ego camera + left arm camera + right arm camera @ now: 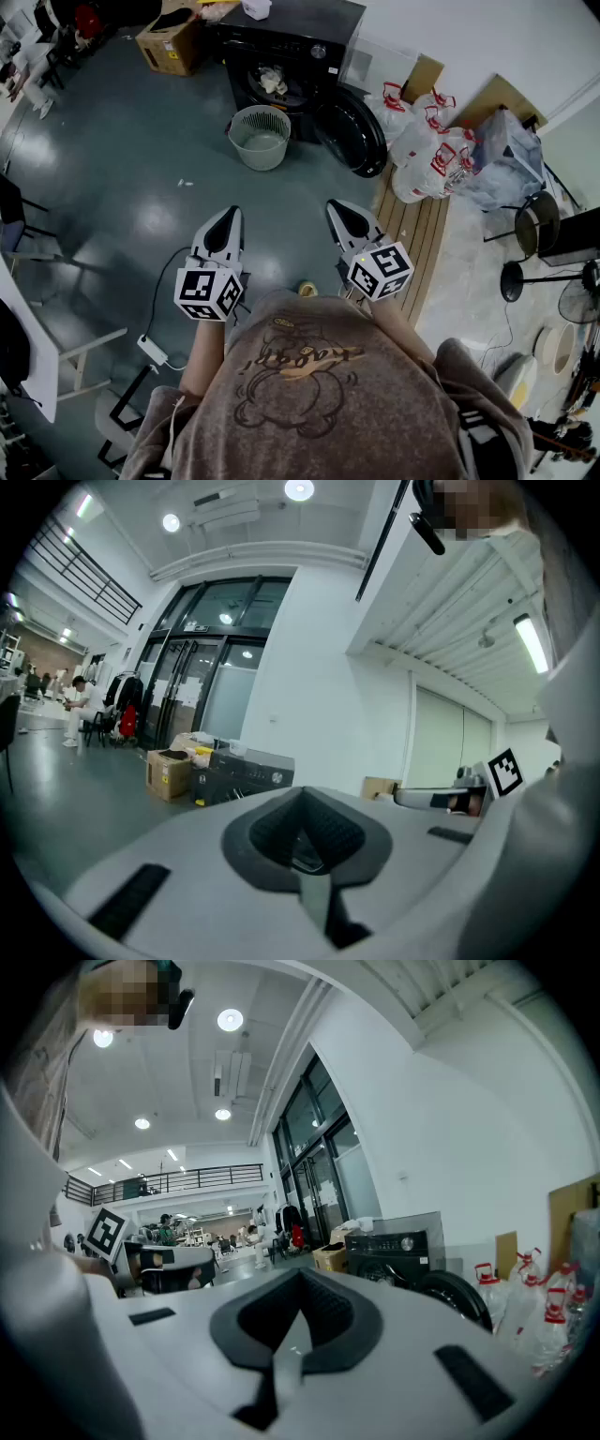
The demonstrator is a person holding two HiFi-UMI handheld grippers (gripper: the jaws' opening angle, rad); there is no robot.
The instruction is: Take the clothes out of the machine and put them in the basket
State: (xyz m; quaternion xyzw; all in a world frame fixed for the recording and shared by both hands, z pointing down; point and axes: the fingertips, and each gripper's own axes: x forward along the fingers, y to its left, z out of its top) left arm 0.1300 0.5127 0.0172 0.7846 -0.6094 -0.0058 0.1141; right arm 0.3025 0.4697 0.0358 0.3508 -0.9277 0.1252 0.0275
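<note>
A black washing machine [281, 52] stands at the far end of the floor with its round door [352, 131] swung open to the right. Pale clothes [273, 81] show inside the drum. A light green basket [260, 137] sits on the floor just in front of the drum. My left gripper [229, 217] and right gripper [339, 212] are held side by side near my chest, well short of the machine, both pointing toward it. Both are shut with nothing between the jaws. The machine [392, 1249] also shows in the right gripper view.
White bags with red handles [427, 141] are heaped right of the machine on a wooden pallet [417, 234]. A cardboard box [171, 42] stands to its left. A cable and power strip [155, 352] lie on the floor by my left side. A fan and stool stand at far right.
</note>
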